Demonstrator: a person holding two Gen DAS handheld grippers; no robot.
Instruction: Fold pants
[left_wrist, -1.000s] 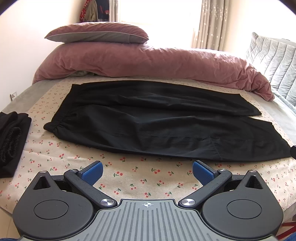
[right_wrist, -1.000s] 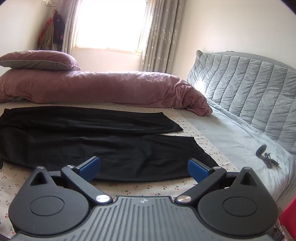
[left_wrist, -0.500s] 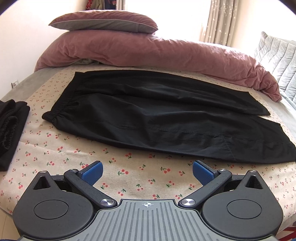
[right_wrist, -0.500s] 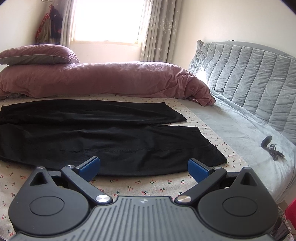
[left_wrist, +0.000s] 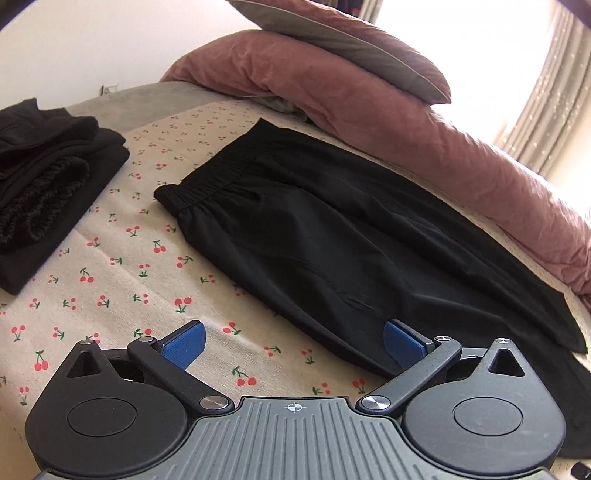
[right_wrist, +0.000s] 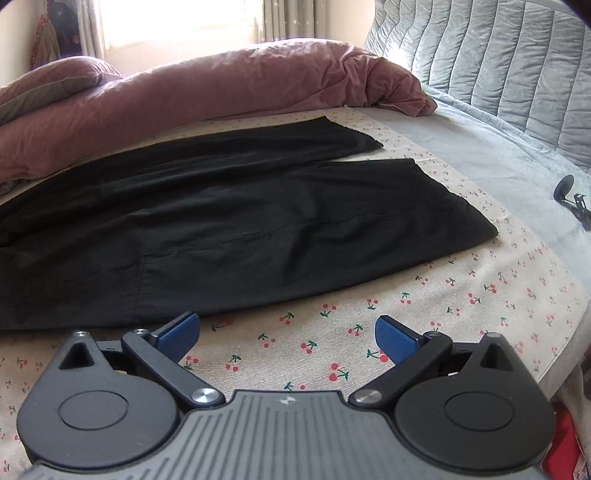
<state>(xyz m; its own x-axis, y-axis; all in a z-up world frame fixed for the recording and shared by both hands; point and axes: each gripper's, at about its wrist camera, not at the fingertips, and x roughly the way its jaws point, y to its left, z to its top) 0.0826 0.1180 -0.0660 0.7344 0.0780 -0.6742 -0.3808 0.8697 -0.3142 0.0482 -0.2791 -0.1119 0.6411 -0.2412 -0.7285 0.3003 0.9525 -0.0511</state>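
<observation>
Right gripper (right_wrist: 287, 334) jaws wide apart, empty, over cherry-print sheet (right_wrist: 480, 295), just short of black pants (right_wrist: 240, 229) lying flat, leg hems apart. Pink duvet (right_wrist: 221, 88) behind.

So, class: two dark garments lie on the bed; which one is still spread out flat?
The black pants beside the pink duvet: legs laid out full length, while the dark pile at the left is already folded.

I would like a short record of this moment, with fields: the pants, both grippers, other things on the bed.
pants: black pants, spread flat on the cherry-print sheet, both legs unfolded
left gripper: jaws open, empty, low by the near edge of the pants
right gripper: jaws open, empty, low over the sheet
other: dark clothes pile, pink duvet, pillow
</observation>
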